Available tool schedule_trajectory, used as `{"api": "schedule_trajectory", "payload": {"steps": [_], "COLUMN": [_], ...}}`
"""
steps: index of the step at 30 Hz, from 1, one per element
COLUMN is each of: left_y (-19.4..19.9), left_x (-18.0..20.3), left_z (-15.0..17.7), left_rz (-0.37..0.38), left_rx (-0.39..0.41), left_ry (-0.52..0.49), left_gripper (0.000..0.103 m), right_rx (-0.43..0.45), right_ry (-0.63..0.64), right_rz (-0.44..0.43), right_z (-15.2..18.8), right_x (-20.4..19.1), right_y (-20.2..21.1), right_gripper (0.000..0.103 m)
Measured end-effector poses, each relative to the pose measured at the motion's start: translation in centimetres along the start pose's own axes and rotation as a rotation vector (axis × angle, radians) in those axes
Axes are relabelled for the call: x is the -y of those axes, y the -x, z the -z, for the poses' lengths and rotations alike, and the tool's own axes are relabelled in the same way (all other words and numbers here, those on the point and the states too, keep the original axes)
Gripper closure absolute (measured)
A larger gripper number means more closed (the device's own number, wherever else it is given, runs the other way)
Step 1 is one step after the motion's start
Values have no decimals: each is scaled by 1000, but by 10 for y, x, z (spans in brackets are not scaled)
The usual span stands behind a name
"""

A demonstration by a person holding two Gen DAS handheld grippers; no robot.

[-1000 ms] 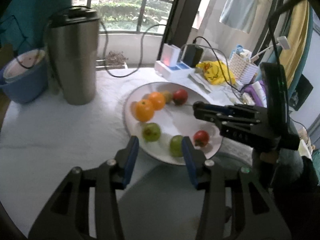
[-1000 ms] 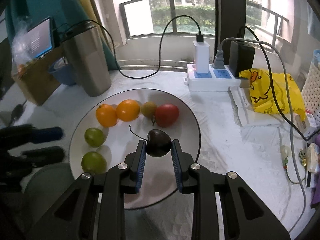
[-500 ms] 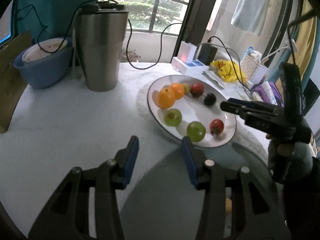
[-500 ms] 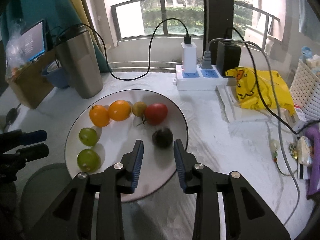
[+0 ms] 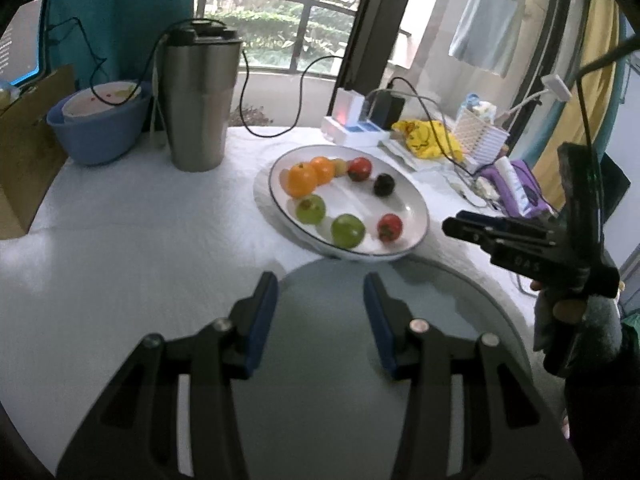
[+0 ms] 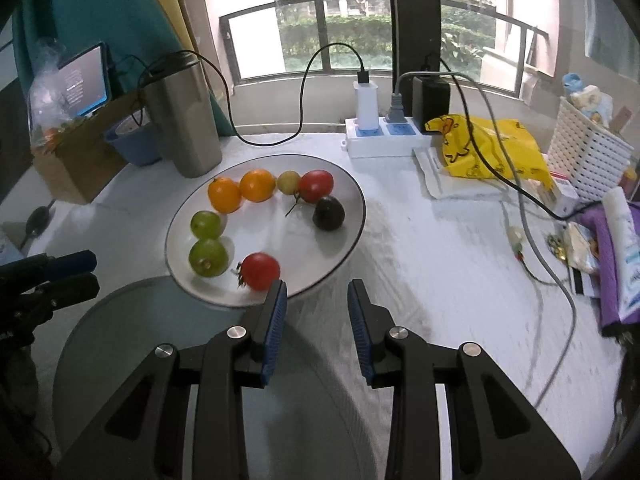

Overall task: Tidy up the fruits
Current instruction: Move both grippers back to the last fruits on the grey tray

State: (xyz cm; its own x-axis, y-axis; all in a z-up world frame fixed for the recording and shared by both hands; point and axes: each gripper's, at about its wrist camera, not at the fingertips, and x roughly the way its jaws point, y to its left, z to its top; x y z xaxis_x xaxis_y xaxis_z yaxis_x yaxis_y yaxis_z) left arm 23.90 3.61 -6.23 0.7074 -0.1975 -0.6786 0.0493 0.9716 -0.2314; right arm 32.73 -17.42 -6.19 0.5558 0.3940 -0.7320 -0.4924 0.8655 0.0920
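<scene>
A white-covered table [image 6: 420, 280] bears a fruit plate [image 6: 352, 236], steel tumbler [image 6: 184, 120], power strip [image 6: 384, 140] and yellow bag [image 6: 488, 144]

Left wrist view: looks forward and downward from the near-left, past its own fingers, across the table. Right wrist view: same tilt, from the near-right. Shared: white plate [image 5: 416, 236] [image 6: 352, 240] of fruit, steel tumbler [image 5: 198, 104] [image 6: 182, 120], power strip [image 5: 352, 130] [image 6: 384, 138], window.
</scene>
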Motion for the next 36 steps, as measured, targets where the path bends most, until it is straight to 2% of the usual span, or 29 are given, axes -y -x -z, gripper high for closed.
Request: {"api": "schedule_trajectory", "payload": {"steps": [15, 36], "left_y": [32, 44], "left_x": [13, 2], "left_z": [34, 62], "left_rz": [22, -2], "left_rx": [14, 6], "left_ry": [-7, 33], "left_gripper": [57, 57], "right_rx": [6, -59], "right_ry": [4, 42], "right_rz": [-7, -101], "right_z": [34, 63], "right_x": [-34, -81], "right_y": [41, 26], "right_gripper": [69, 69]}}
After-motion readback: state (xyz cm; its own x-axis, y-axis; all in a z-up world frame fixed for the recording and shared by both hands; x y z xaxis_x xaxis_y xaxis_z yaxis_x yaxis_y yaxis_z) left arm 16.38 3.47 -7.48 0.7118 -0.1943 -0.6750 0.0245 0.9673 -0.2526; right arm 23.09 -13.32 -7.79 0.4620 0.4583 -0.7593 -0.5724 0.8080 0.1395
